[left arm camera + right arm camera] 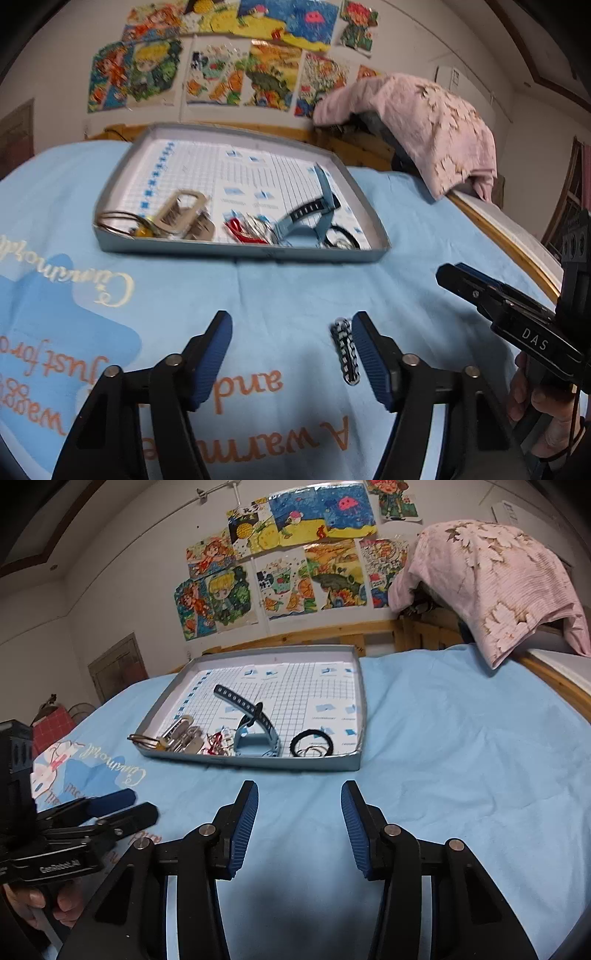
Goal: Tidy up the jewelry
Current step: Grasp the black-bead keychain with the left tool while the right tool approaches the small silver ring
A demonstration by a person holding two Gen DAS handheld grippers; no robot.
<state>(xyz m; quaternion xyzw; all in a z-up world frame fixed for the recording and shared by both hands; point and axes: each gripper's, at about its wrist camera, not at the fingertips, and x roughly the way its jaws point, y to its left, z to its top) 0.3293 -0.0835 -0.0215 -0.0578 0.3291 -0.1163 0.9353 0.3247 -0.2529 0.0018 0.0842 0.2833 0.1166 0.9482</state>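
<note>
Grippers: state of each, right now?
Left gripper: open, holding nothing; chain bracelet lies by its right finger.
Right gripper: open, empty.

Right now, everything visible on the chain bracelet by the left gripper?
The chain bracelet is a short strip of black-and-silver links, metal by its look. It lies flat and roughly straight on the light blue bedsheet, outside the grey tray. It sits between the open jaws of the left gripper, right beside the right-hand blue pad; whether it touches is unclear. The right wrist view does not show it.
</note>
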